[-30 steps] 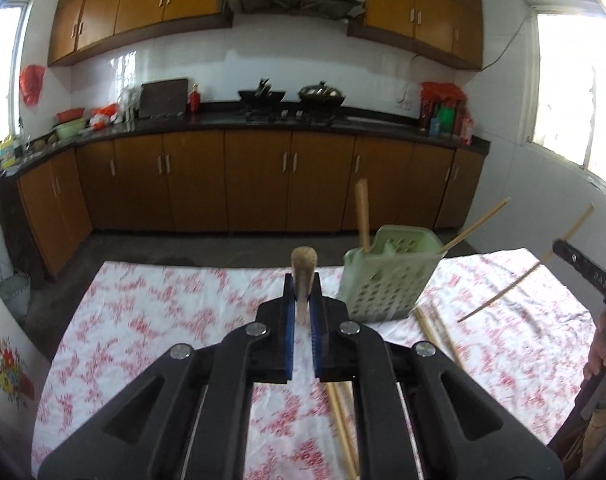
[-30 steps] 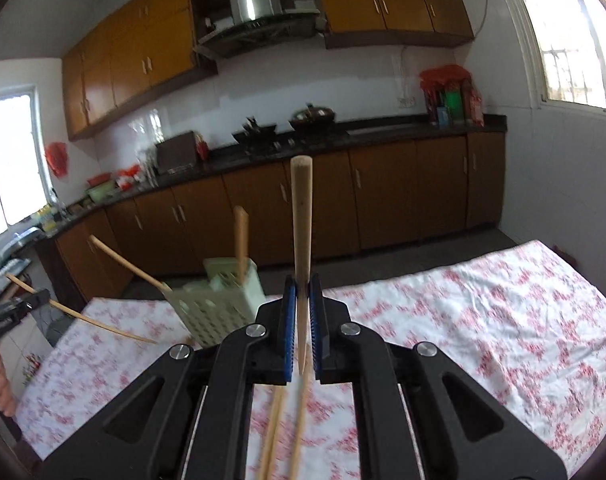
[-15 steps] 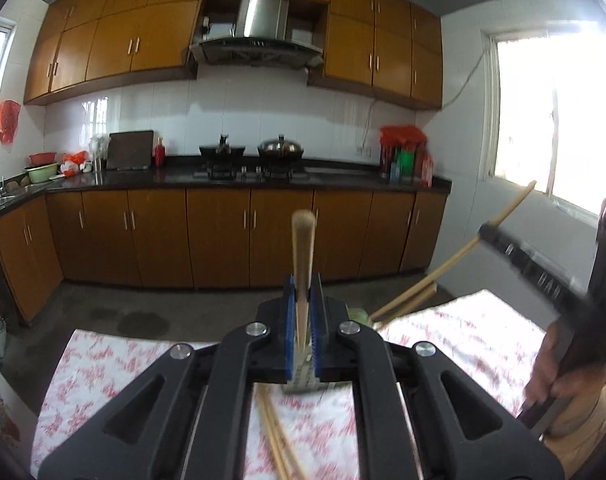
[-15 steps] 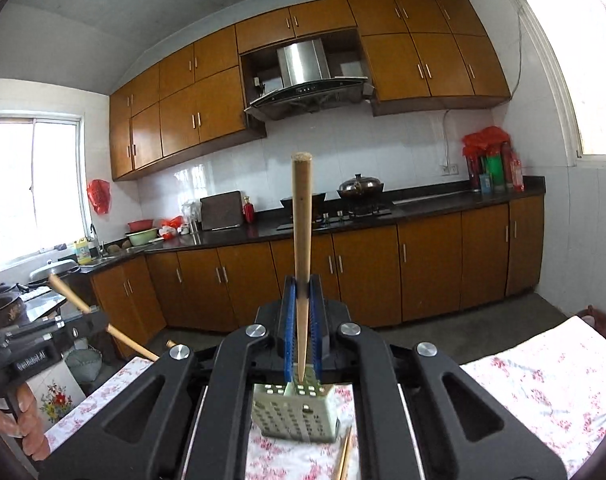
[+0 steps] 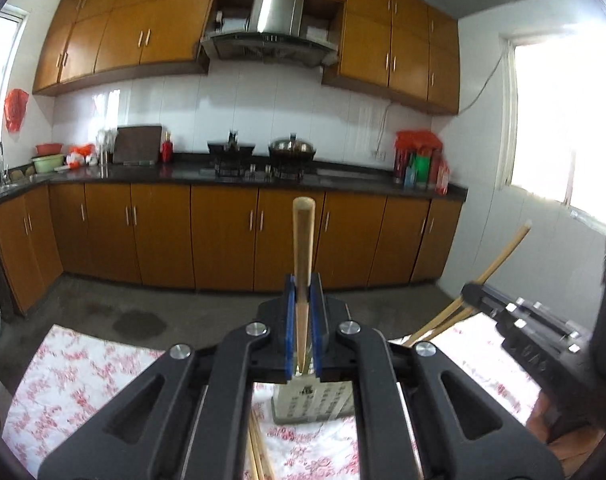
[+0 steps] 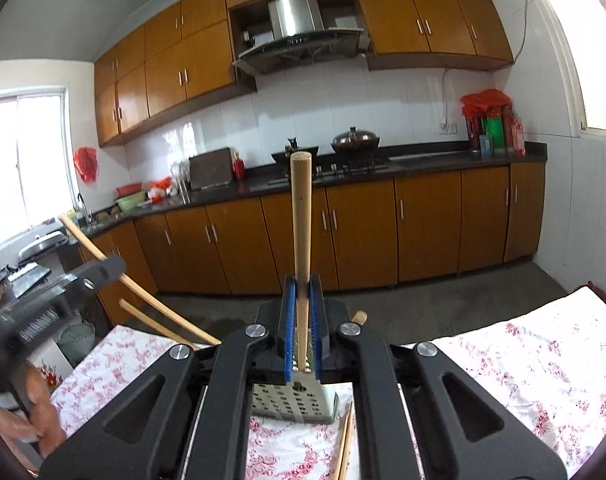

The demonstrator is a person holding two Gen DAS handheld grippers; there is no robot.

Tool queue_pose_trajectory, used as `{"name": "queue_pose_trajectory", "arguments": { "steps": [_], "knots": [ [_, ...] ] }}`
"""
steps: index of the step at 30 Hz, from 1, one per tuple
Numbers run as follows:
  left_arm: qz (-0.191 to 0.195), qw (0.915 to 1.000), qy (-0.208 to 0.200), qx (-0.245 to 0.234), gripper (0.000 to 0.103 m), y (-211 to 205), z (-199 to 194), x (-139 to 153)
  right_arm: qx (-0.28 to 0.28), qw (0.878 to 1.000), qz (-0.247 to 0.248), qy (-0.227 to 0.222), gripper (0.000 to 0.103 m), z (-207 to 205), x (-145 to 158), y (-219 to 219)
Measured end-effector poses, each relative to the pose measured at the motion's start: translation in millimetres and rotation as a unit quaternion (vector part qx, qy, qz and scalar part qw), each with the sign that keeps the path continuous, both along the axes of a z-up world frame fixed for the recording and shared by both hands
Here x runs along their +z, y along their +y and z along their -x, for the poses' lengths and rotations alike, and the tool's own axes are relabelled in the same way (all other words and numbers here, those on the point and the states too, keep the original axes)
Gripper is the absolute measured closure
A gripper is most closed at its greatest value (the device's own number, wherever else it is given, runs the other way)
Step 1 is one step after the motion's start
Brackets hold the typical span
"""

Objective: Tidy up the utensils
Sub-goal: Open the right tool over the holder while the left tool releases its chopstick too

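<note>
Now both chopsticks are raised upright above the green utensil holder [image 6: 295, 402], ready for insertion.
Left hand-held gripper [image 5: 303, 320], closed on one chopstick [image 5: 303, 248], has swung from beside the holder on the desk [image 5: 63, 384] to directly over it; right hand-held gripper [image 6: 302, 324], closed on another chopstick [image 6: 302, 220], has done likewise. Loose chopsticks [image 6: 345, 444] remain on the desk.

Utensil holder [image 6: 295, 402] upright on worktop [image 6: 523, 364], directly ahead of and below both grippers; loose chopsticks [image 6: 345, 446] flat on worktop just before holder, on near side. Left gripper [image 5: 303, 328] and right gripper [image 6: 302, 330] each above holder, one chopstick clamped upright between each pair of fingers, tips down toward it. Kitchen counter [image 5: 231, 176] well behind worktop, floor between.
</note>
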State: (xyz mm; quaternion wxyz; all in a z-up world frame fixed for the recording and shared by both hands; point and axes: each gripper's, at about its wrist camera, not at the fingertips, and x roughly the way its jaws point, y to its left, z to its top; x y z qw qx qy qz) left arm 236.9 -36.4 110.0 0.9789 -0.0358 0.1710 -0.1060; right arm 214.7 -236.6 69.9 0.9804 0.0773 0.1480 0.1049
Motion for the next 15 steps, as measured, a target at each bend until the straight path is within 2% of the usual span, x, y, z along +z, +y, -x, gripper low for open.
{"name": "queue_pose_trajectory", "arguments": {
  "steps": [3, 5, 6, 8, 12, 15],
  "knots": [
    [0.008, 0.9997, 0.024, 0.002, 0.089, 3, -9, -15, -0.001, 1.000, 0.008, 0.003, 0.095, 0, 2, 4],
    [0.018, 0.9995, 0.026, 0.002, 0.078, 8, -10, -17, -0.001, 1.000, 0.010, 0.001, 0.089, 3, 5, 4],
    [0.021, 0.9995, 0.023, 0.002, 0.077, 9, -9, -15, -0.001, 1.000, 0.010, 0.000, 0.081, 4, 6, 4],
    [0.023, 0.9996, 0.017, 0.003, 0.075, 11, -4, -12, -0.003, 1.000, 0.009, -0.008, 0.073, 10, 12, 0],
    [0.039, 0.9992, 0.002, 0.002, 0.072, 26, 17, -1, -0.007, 0.999, 0.003, -0.032, 0.073, 31, 24, -10],
    [0.045, 0.9990, 0.000, 0.003, 0.070, 42, 41, -2, -0.023, 0.999, 0.002, -0.039, 0.073, 52, 23, -25]
  ]
}}
